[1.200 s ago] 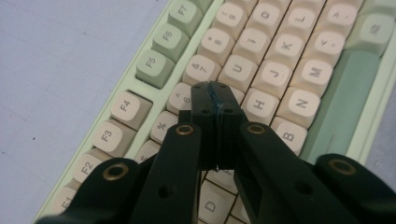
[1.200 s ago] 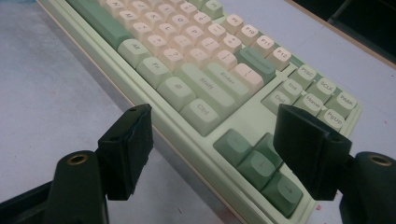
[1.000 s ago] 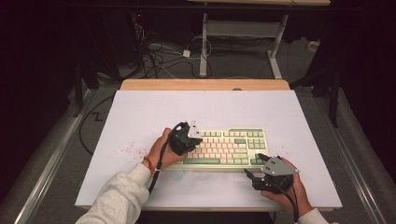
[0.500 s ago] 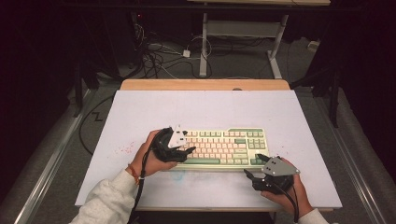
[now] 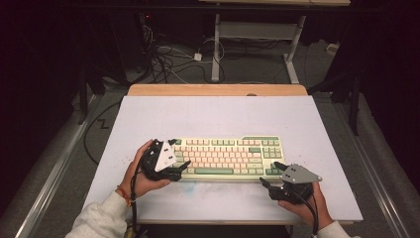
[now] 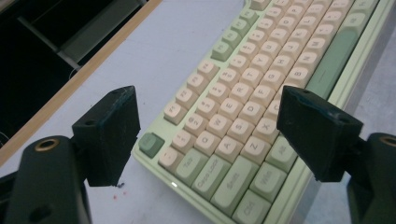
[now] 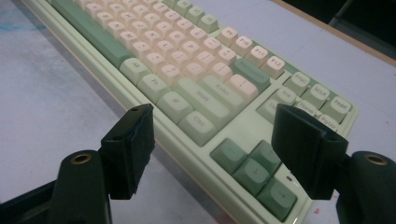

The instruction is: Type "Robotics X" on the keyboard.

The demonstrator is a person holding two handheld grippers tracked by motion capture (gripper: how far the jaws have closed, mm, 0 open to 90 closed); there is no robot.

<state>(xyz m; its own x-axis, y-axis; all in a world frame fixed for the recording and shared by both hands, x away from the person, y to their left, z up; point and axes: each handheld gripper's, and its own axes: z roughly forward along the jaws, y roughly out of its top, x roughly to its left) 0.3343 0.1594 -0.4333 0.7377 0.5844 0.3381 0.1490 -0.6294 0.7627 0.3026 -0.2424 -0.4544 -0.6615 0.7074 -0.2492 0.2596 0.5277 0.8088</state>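
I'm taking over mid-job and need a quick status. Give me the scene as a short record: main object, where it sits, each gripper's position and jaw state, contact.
object: keyboard, pale green case with cream and green keys
location: flat on the white table, near its front edge
left gripper: at the keyboard's left end, jaws have just been opening and straddle that end, nothing gripped
right gripper: at the keyboard's front right corner, jaws open around the corner
contact: neither gripper's pads press on the keyboard
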